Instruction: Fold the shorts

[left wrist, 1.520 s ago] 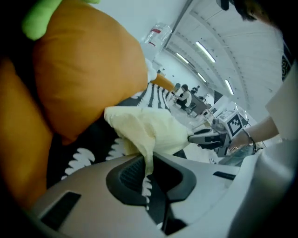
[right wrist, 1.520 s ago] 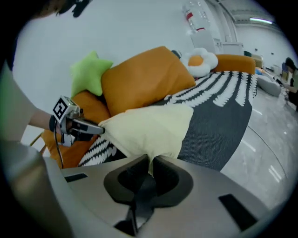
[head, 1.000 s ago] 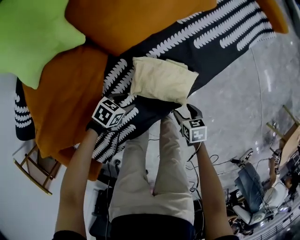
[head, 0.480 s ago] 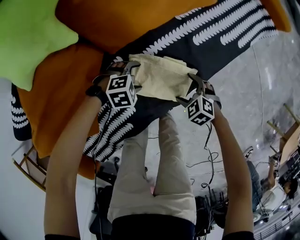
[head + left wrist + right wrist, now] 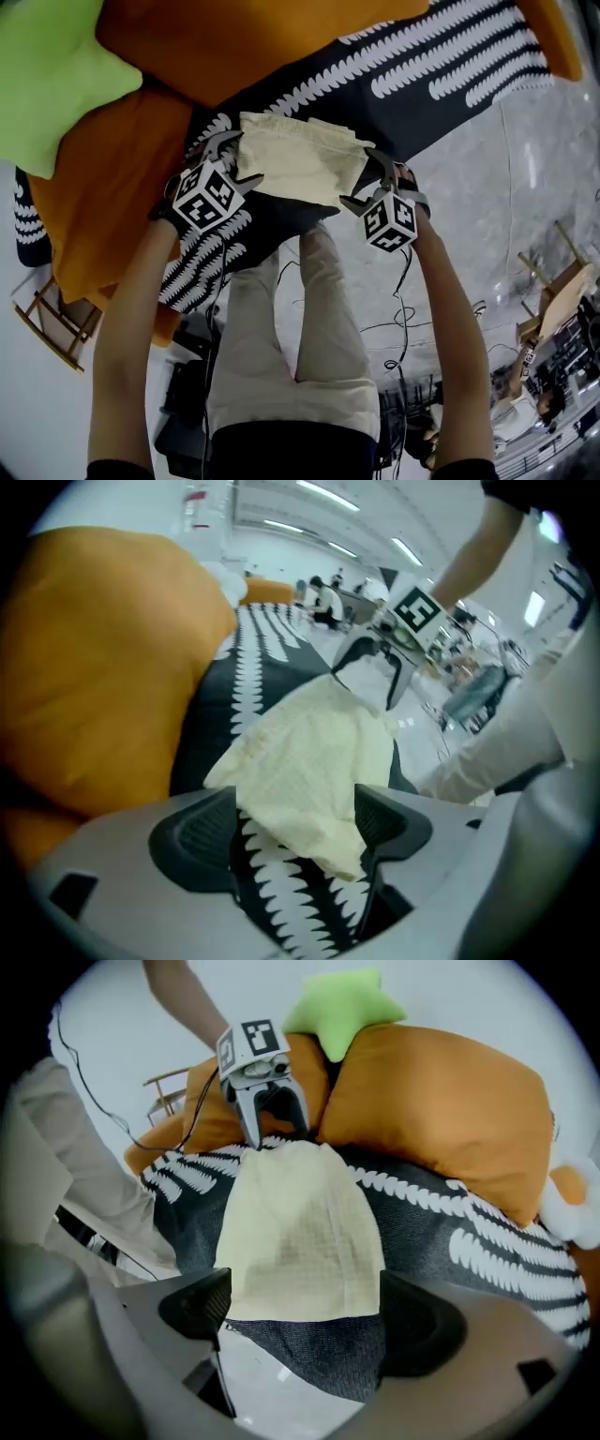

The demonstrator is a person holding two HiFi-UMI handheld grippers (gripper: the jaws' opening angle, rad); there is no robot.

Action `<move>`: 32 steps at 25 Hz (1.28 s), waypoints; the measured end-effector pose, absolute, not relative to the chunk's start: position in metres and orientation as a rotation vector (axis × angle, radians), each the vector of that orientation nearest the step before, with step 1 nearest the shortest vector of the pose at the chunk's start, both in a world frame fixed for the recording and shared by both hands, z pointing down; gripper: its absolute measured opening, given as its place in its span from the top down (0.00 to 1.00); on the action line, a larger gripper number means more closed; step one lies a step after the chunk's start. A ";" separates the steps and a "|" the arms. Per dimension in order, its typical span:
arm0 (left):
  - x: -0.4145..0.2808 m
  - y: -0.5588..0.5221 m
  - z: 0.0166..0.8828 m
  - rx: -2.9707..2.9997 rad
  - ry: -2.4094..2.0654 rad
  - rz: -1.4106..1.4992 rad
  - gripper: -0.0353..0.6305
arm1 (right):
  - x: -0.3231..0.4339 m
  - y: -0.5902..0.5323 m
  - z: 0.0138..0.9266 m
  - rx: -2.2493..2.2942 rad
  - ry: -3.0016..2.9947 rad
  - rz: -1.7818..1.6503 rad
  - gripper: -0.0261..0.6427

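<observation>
The cream shorts point(image 5: 295, 159) lie folded into a small bundle on a black cover with white leaf print point(image 5: 441, 66). My left gripper point(image 5: 231, 159) stands open at the bundle's left end. In the left gripper view a corner of the shorts point(image 5: 309, 761) lies loose between the jaws of the left gripper point(image 5: 295, 825), and the pads do not press it. My right gripper point(image 5: 362, 180) is at the right end with its jaws opening. In the right gripper view the shorts point(image 5: 300, 1232) have their near edge between the jaws of the right gripper point(image 5: 305, 1309), untouched by the pads.
Orange cushions point(image 5: 112, 187) and a green star cushion point(image 5: 42, 84) crowd the cover's left and far side. The person's legs in beige trousers point(image 5: 291, 337) stand below. A wooden chair point(image 5: 47, 323) is at lower left, and cables point(image 5: 408, 328) lie on the marble floor.
Both grippers have come up from the cover's near edge to the two ends of the shorts. Both rolled, and their jaws have spread wide.
</observation>
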State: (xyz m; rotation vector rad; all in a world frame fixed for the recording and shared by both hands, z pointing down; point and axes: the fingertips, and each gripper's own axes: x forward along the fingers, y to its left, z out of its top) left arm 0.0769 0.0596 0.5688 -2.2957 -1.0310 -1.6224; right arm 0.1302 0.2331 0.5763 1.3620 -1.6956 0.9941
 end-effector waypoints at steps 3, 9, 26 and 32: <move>0.053 0.048 0.547 -2.560 -0.786 -1.743 0.38 | 0.141 0.233 0.554 1.476 -1.697 1.116 0.20; -0.008 0.088 0.558 -3.273 -0.102 -1.921 0.38 | 0.163 0.175 0.543 1.357 -1.835 1.091 0.29; -0.088 0.015 0.557 -3.967 1.028 -1.170 0.88 | 0.032 -0.020 0.567 0.943 -1.859 0.851 0.86; -0.069 0.035 0.494 -3.816 0.528 -1.032 0.89 | 0.053 0.020 0.526 1.019 -1.789 0.934 0.86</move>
